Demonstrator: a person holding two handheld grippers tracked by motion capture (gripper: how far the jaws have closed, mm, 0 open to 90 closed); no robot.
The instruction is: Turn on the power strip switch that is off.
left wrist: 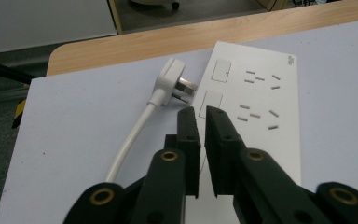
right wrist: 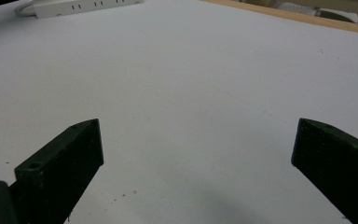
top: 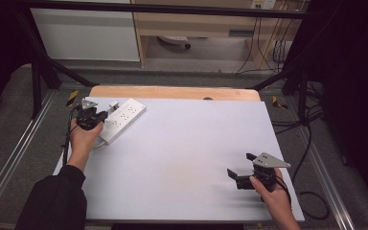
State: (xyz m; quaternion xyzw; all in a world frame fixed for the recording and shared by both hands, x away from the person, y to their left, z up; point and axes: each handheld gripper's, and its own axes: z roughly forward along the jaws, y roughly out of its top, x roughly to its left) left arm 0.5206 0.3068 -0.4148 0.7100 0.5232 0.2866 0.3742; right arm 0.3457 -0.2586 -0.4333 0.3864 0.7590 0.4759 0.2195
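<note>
The power strip point(top: 122, 119) lies at the far left of the white sheet point(top: 182, 158), set diagonally, with its far end close to the strip of bare wooden table edge point(top: 172, 92). In the high view its near end is partly covered by the left gripper point(top: 90, 116) and the left hand point(top: 84, 136). In the left gripper view the right and near ends of the power strip point(left wrist: 256, 102) are cut off by the frame and by the jaws. The white plug point(left wrist: 171, 84) lies on the sheet just left of the strip, prongs pointing toward it; whether the prongs touch the strip cannot be determined. Its cable point(left wrist: 130, 140) runs toward the near side and passes out of sight behind the left jaw.

The left gripper point(left wrist: 200, 116) has its jaws nearly together, a narrow slit between them, with nothing clamped; they sit over the near-left corner of the strip.

The right gripper point(top: 239, 175) is at the near right of the sheet, held in the right hand point(top: 273, 194), near the sheet's right and near edges. In the right gripper view its jaws stand wide apart with bare sheet between them, and the power strip point(right wrist: 86, 5) is far off at the top left, partly cut off by the frame.

The middle of the sheet between the two grippers is open surface.
</note>
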